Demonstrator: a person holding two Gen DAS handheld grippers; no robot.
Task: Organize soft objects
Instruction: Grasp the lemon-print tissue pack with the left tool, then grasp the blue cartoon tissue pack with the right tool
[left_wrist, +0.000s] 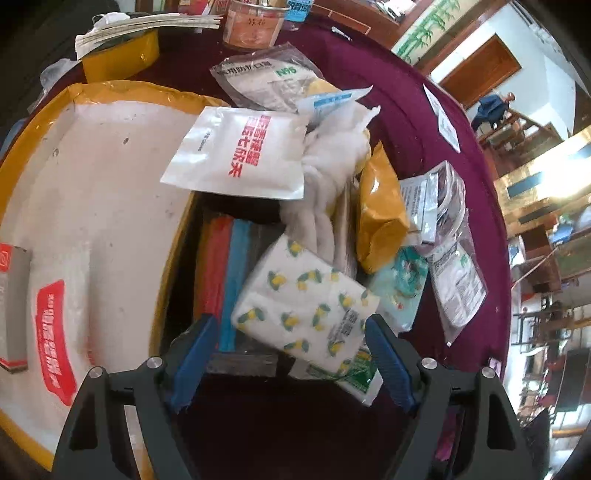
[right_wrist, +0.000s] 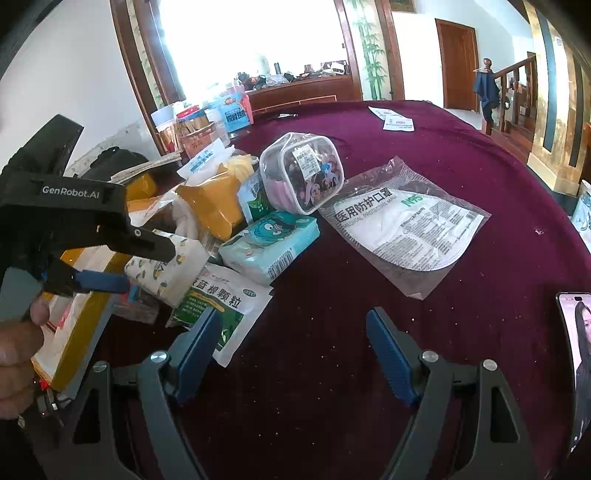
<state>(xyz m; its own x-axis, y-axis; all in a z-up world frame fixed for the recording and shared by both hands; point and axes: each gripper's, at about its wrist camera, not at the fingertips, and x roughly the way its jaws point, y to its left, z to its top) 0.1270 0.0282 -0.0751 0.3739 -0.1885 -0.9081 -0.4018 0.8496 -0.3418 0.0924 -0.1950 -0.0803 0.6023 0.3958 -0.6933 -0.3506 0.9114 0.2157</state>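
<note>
- A round table under a dark purple velvet cloth (right_wrist: 424, 295) carries a heap of packets on its left part.
- A large white padded mailer with yellow edges (left_wrist: 103, 192) lies beside the heap.
- A clear-bagged white N95 mask (right_wrist: 402, 225) lies flat, apart from the pile.
- A white tissue pack printed with yellow lemons (left_wrist: 306, 306) sits tilted on the pile, between the spread blue pads of the left gripper (left_wrist: 291, 354), untouched.
- The right gripper (right_wrist: 291, 350) is spread wide over bare cloth, holding nothing.
</note>
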